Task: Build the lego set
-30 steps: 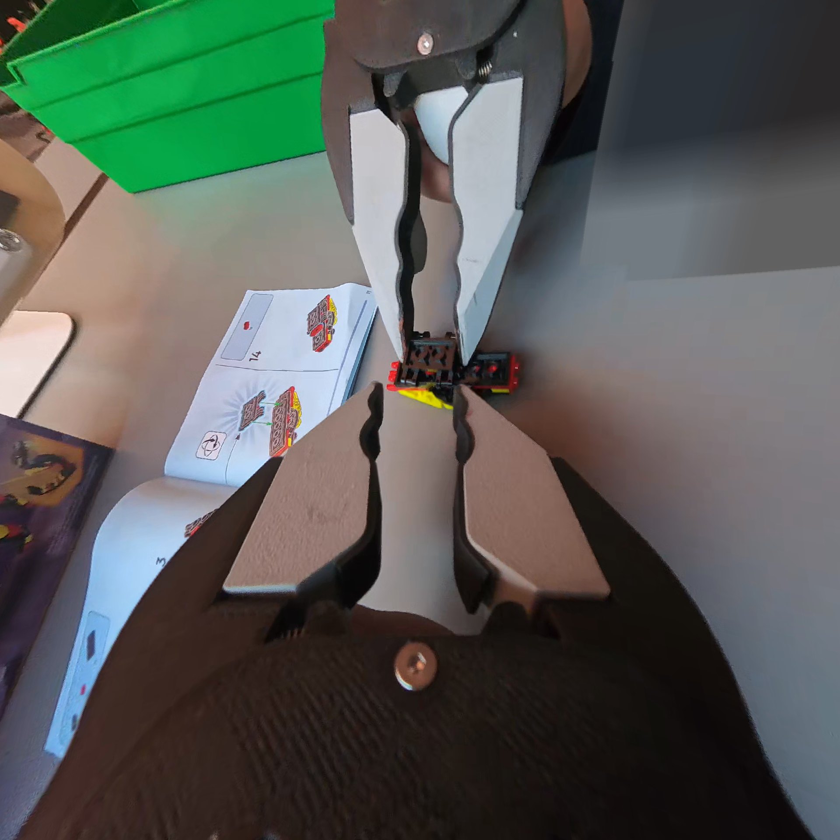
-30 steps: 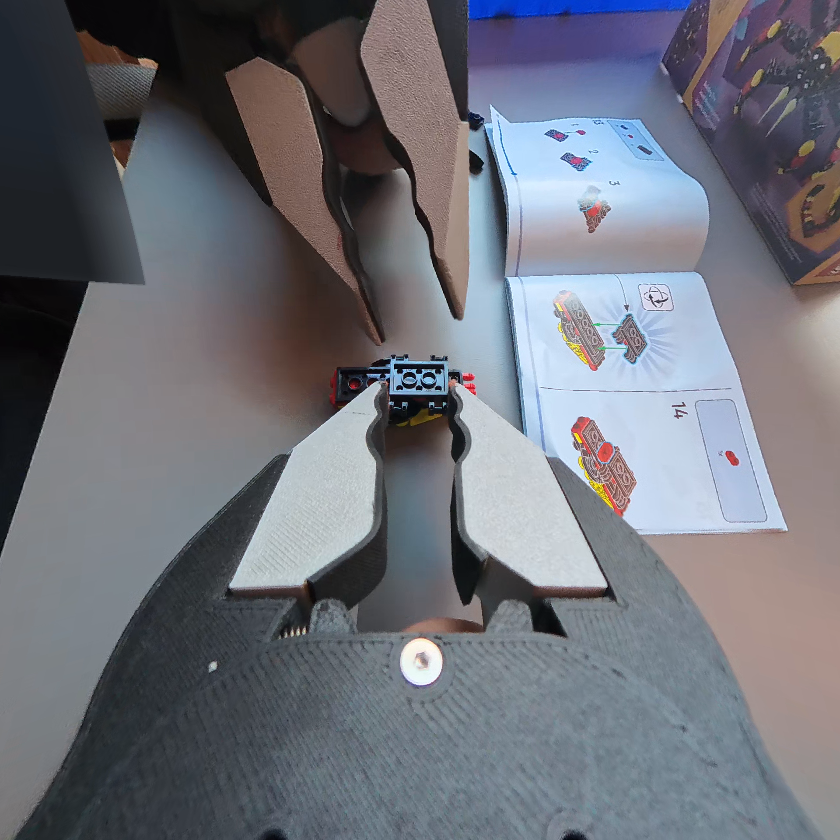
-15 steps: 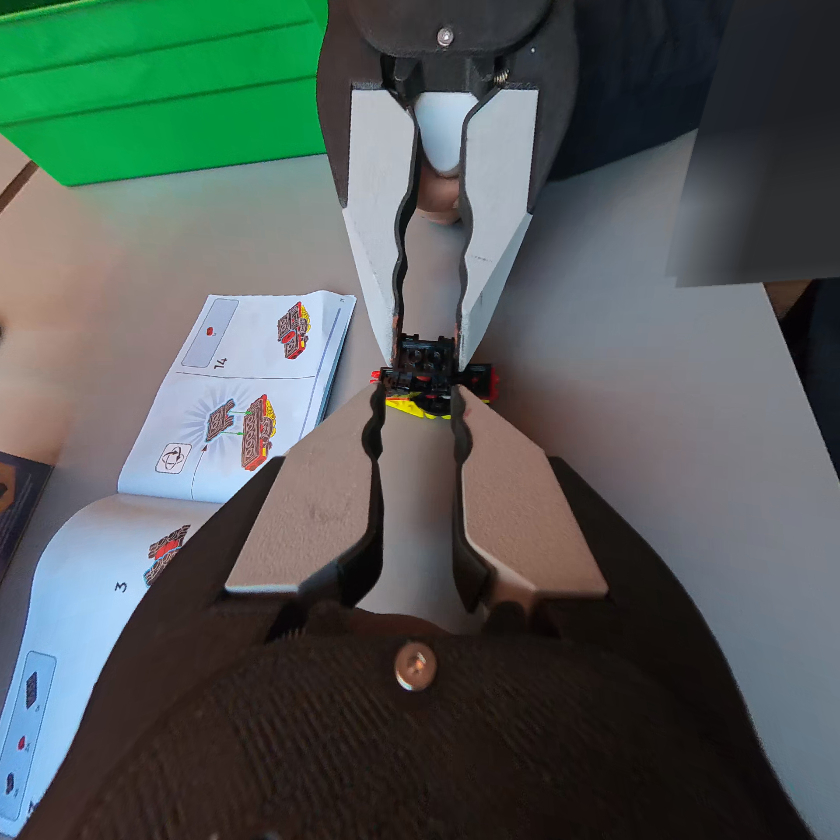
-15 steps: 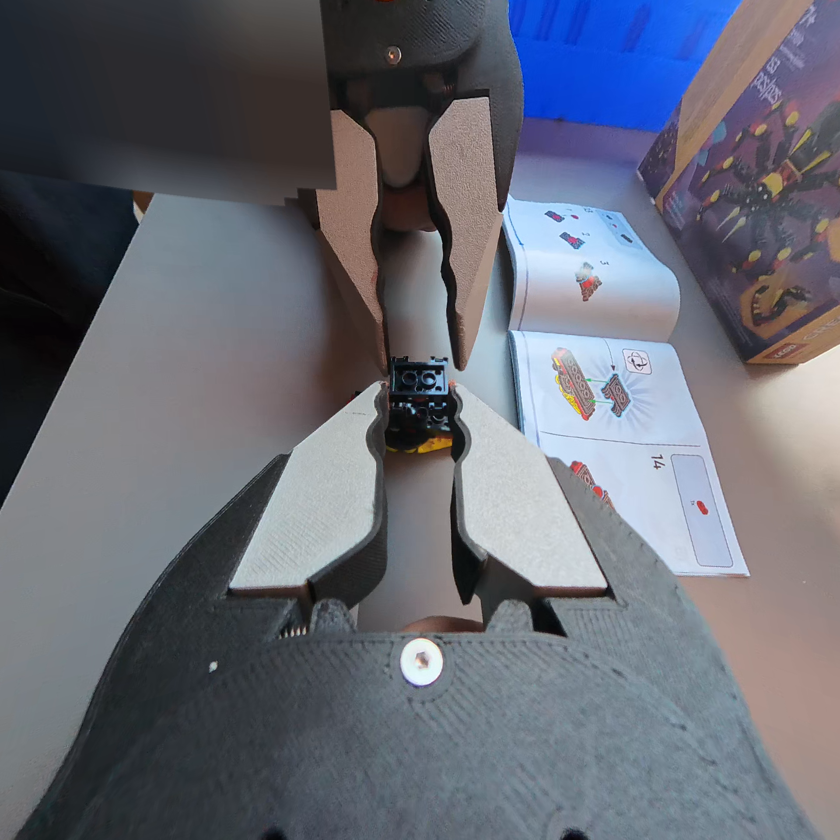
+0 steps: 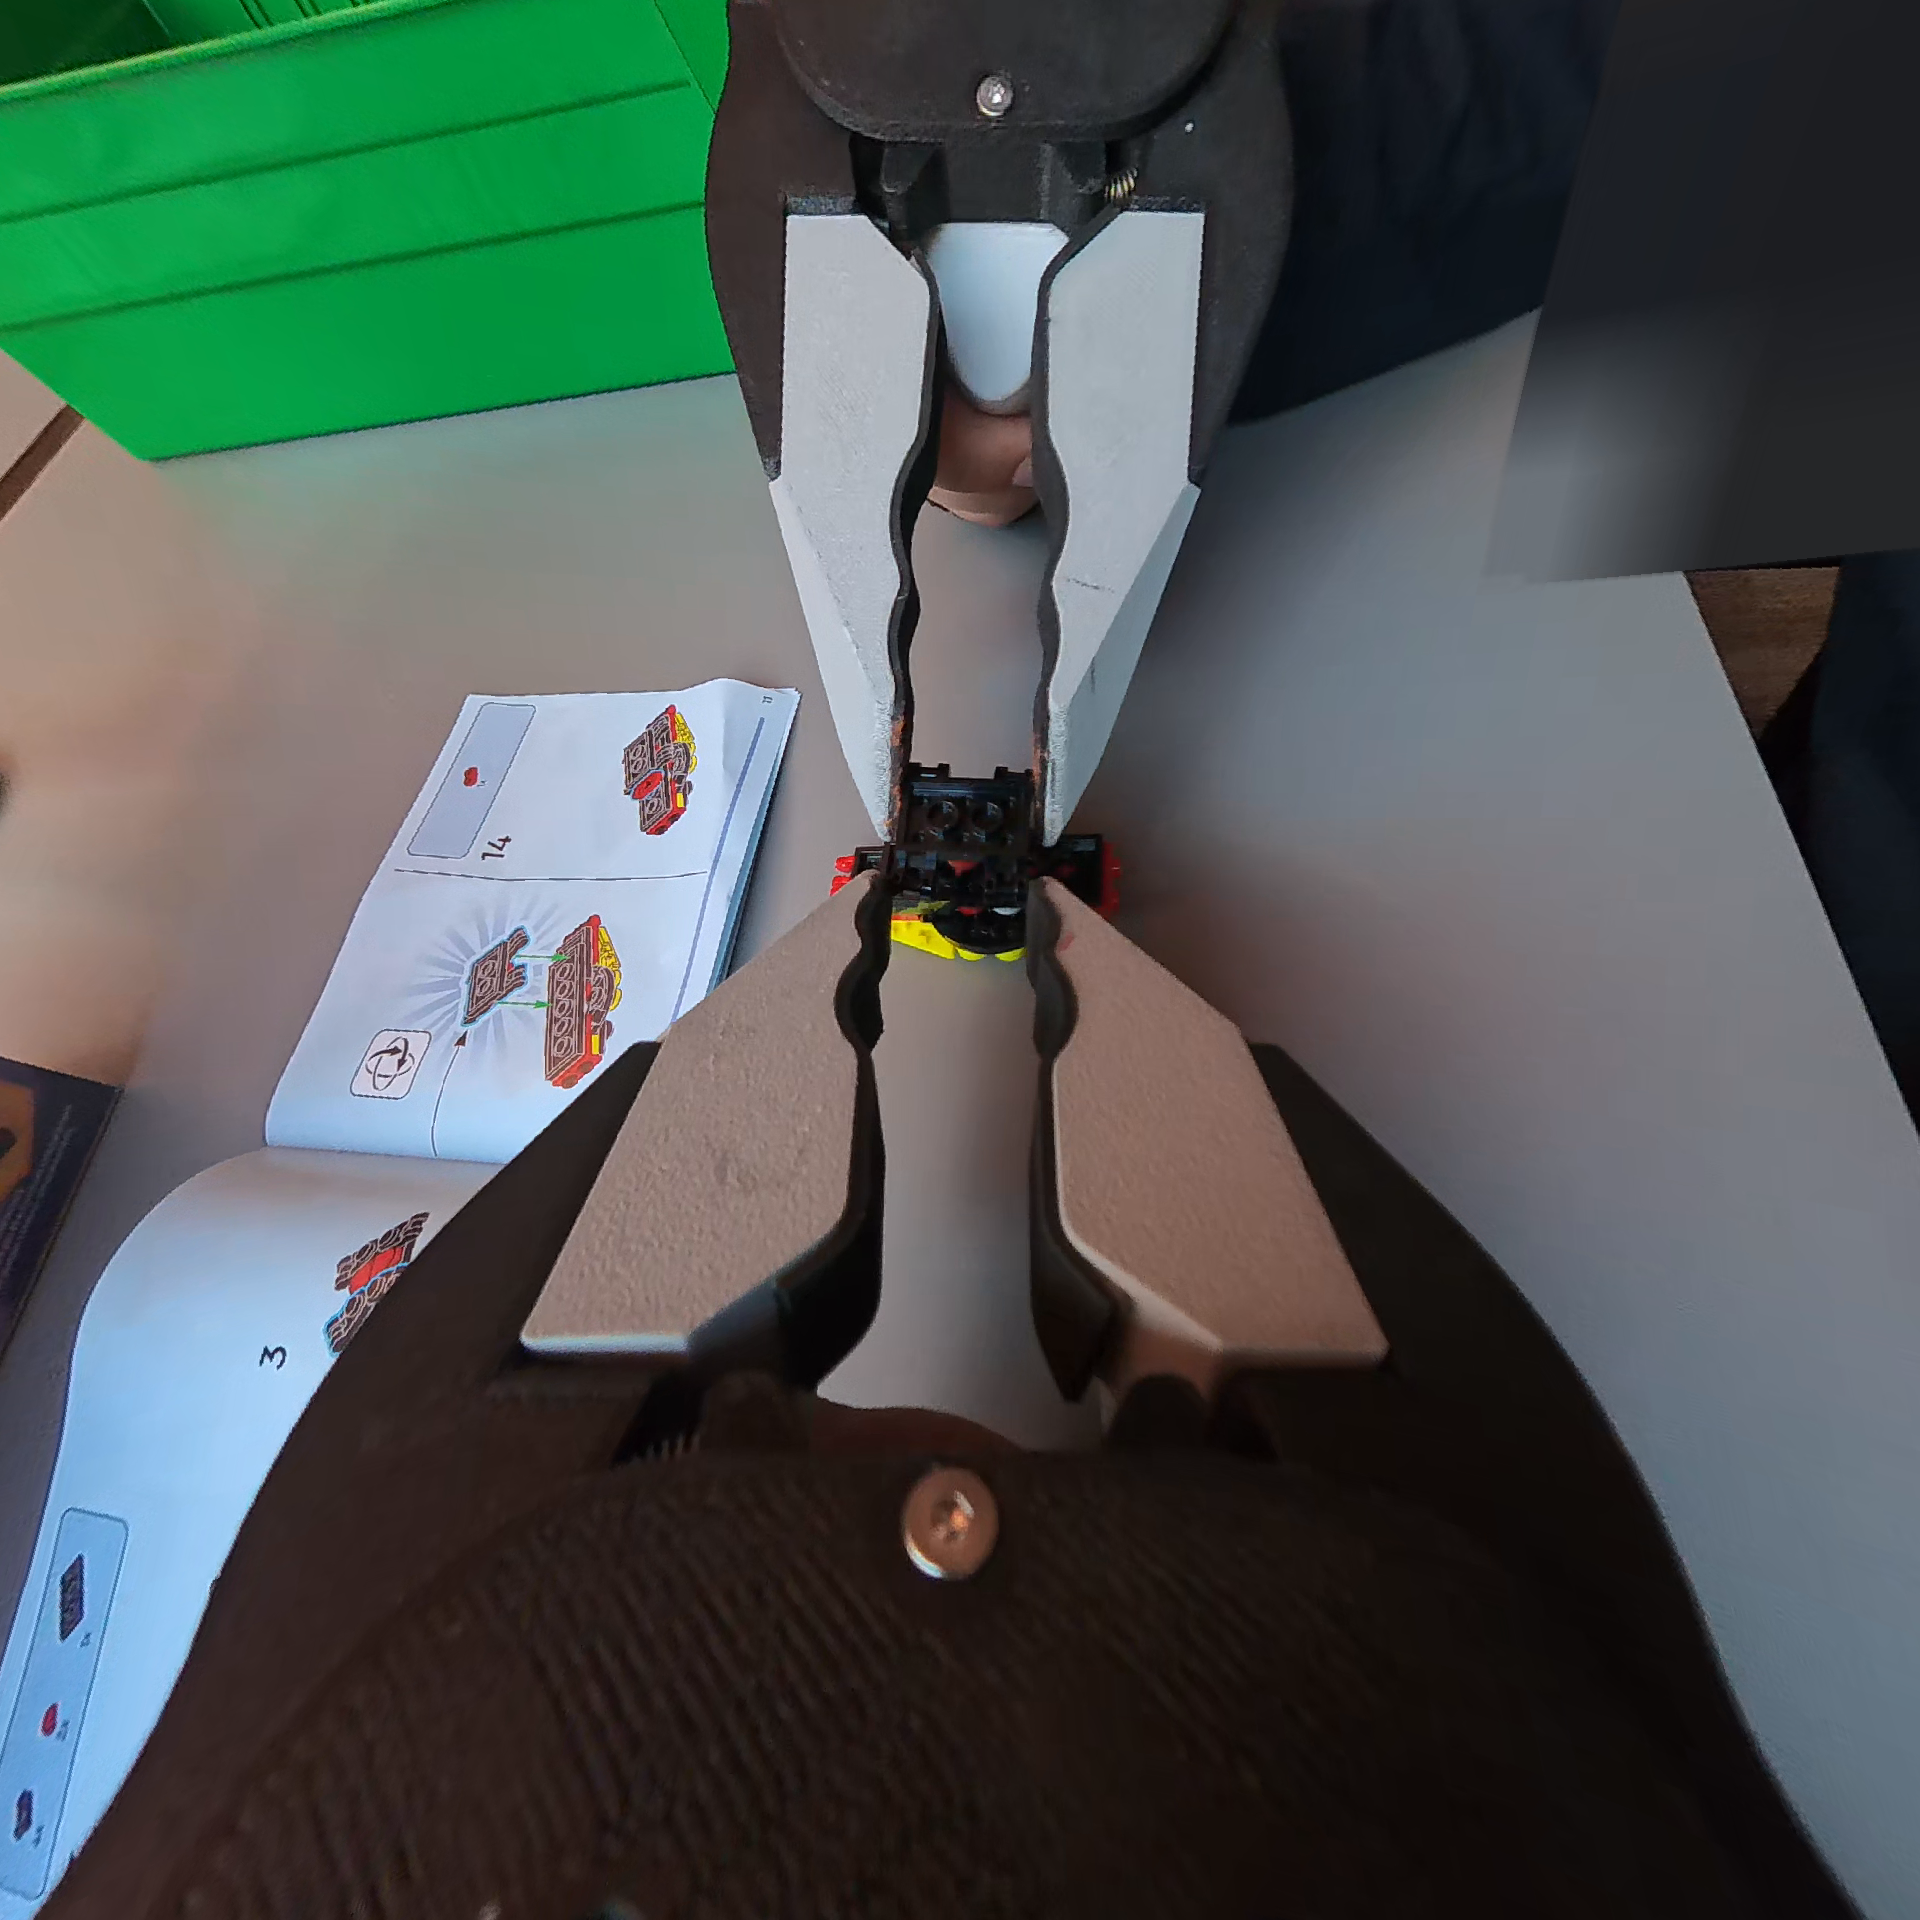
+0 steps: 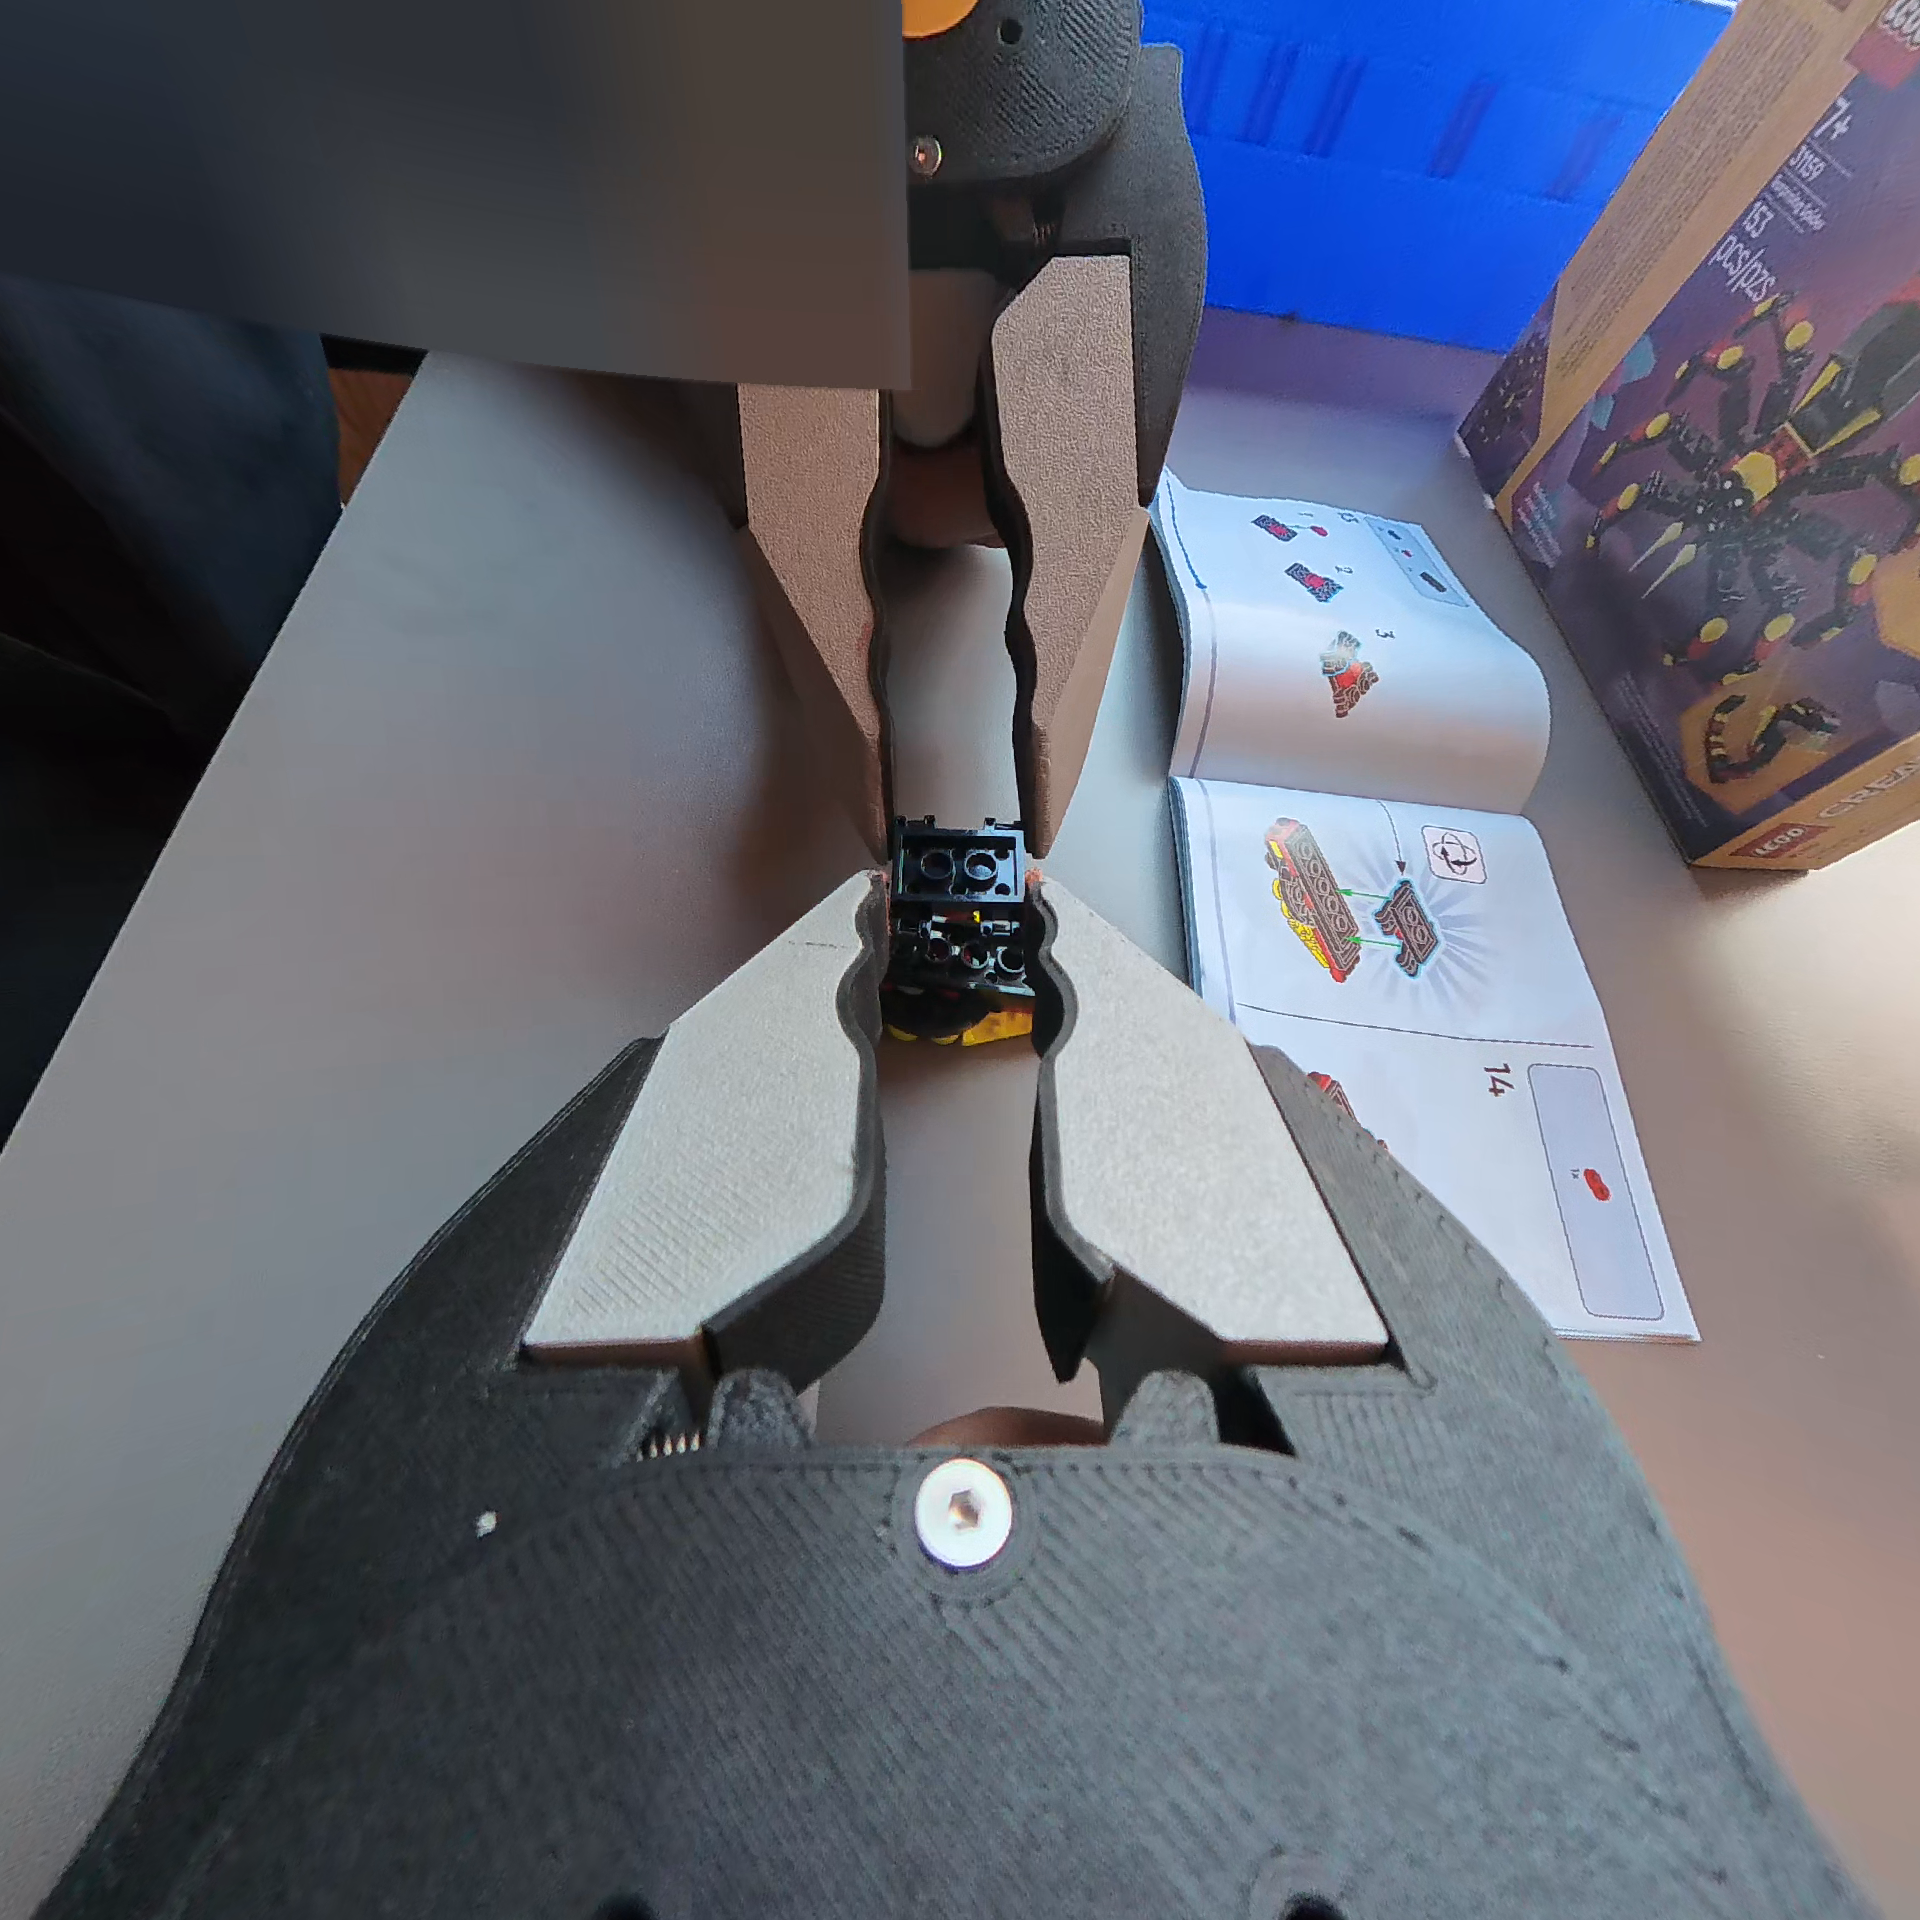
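Note:
A small lego assembly (image 5: 966, 883) of black, red and yellow parts, with a black two-stud brick (image 5: 966, 816) on top, is held above the grey table between both grippers. My left gripper (image 5: 956, 899) comes from below in its view, its tips pressed against the assembly's sides. My right gripper (image 5: 971, 821) faces it from above, shut on the brick part. In the right wrist view my right gripper (image 6: 956, 894) clamps the assembly (image 6: 956, 956), and the left gripper (image 6: 961, 831) flanks the brick (image 6: 954, 868) from the far side.
An open instruction booklet (image 5: 582, 883) lies on the table beside the grippers and also shows in the right wrist view (image 6: 1382, 987). A green bin (image 5: 364, 229) stands behind it. The lego box (image 6: 1745, 468) and a blue bin (image 6: 1403, 156) stand at the far right. The table edge (image 5: 1766, 831) is close. Left and right tips are no more than a few centimetres apart.
My left gripper, apart from the assembly a second ago, has closed in until its tips meet it. The right gripper has tilted, so the assembly now shows end-on in its view.

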